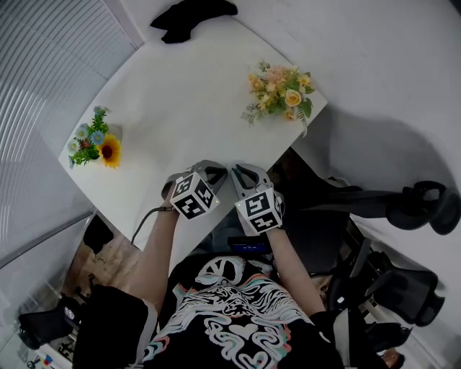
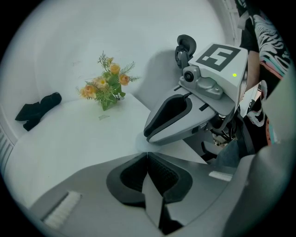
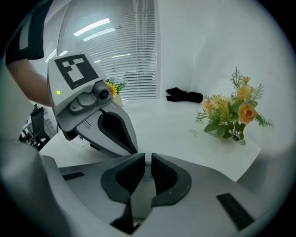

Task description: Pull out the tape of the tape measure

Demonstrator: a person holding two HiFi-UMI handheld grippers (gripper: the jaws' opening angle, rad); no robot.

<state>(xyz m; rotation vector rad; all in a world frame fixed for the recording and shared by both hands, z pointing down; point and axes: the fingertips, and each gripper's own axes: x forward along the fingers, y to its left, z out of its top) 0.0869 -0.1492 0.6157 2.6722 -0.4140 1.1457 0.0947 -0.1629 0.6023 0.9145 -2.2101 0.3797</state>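
Note:
No tape measure shows in any view. Both grippers hover side by side over the near edge of the white table [image 1: 180,108]. My left gripper [image 1: 209,171] has its jaws closed together with nothing between them, as the left gripper view shows [image 2: 147,153]. My right gripper [image 1: 243,173] sits just to its right, its pads nearly touching and empty [image 3: 148,156]. Each gripper appears in the other's view: the right gripper [image 2: 147,134] points down toward the left one's tips, and the left gripper [image 3: 134,149] angles in from the left.
A peach and yellow bouquet [image 1: 281,92] stands at the table's far right corner and a sunflower bouquet [image 1: 96,140] at its left edge. A black cloth [image 1: 191,16] lies at the far end. Dark office chairs [image 1: 418,209] stand to the right of the person.

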